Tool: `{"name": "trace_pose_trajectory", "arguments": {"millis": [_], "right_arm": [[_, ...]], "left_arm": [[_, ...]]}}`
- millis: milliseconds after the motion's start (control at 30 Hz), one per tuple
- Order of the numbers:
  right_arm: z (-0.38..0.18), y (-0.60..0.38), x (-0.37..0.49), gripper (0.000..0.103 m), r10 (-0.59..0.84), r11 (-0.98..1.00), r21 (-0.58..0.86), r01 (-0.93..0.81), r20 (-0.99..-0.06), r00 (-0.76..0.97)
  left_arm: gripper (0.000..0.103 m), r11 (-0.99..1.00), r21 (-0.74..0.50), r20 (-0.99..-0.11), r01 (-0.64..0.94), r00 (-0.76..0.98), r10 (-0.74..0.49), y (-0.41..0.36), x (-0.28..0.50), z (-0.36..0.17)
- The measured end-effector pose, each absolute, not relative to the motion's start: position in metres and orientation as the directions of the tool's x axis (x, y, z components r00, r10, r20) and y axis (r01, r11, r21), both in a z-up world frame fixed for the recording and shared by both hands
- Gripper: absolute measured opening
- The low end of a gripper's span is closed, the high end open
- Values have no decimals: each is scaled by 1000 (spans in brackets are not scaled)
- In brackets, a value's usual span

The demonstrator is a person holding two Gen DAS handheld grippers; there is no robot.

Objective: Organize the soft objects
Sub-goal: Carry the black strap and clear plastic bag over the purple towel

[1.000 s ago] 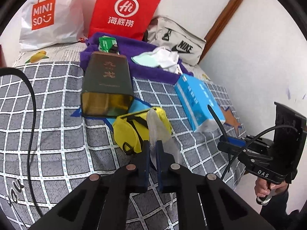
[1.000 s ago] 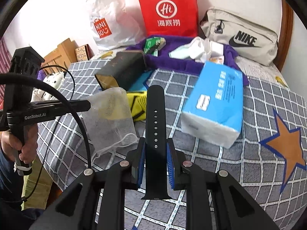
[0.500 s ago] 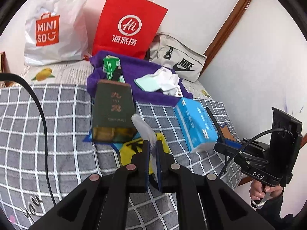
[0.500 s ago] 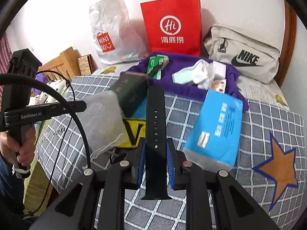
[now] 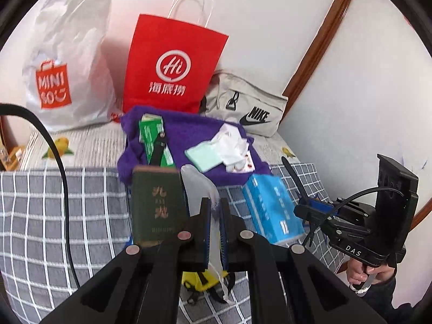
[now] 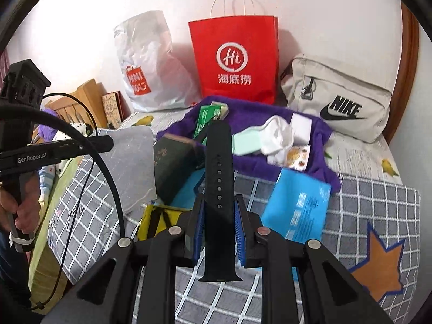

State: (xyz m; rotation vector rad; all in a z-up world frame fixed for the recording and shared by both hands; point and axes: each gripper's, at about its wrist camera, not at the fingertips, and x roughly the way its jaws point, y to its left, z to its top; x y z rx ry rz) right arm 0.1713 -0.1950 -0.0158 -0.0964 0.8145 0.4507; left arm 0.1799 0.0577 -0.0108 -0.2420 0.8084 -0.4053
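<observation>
Gripping a translucent white mesh pouch [image 5: 201, 186] in the left gripper [image 5: 213, 216], blue pads pinched together on its edge; hanging limp above the near-left part of the bed [image 6: 372, 205], with a thin white drawstring dangling below the fingers. Showing as a broad, frosted sheet [image 6: 132, 167] in the right wrist view, suspended from the left gripper [image 6: 104, 143] off the bed's left edge. Clamping a black watch strap [image 6: 218, 178] in the right gripper [image 6: 217, 222], jaws squeezed on its sides; standing upright, matte, with a row of small holes down its middle, lifted clear of the checked cover.

Counting across the bed: one mesh pouch, one watch strap held, one dark green box [image 5: 158, 202], one blue tissue pack [image 6: 298, 208], one purple towel [image 6: 251, 118] at the far middle carrying one green packet [image 6: 206, 116], one mint-green pad [image 6: 247, 141] and one crumpled white cloth [image 6: 278, 135]. Lining the far edge against the wall: one white Miniso bag [image 5: 62, 62], one red paper bag [image 6: 237, 59], one beige Nike bag [image 6: 337, 100].

Peeking out only partly beneath the grippers: a yellow pouch [image 6: 156, 220], mostly covered. Lying on the towel beside the green packet, a second dark strap-like piece [image 5: 159, 149], too small to identify surely. Cutting off at the left frame edge: a hand [image 6: 23, 210] on the left gripper's handle.
</observation>
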Motion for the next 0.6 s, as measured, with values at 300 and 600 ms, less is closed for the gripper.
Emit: {"name": "trace_pose_trajectory", "arguments": {"millis": [300,600], "right_arm": [[-9,-201,216,21,316,917,70,-392,-728,609],[-15,-212,275,21,293,933,81,-350,-737,609]], "left_arm": [[7,898,-351,-638,265,634,-437,56,219,7],[7,886,-377,-624,270,633,-459,48,260,7]]}}
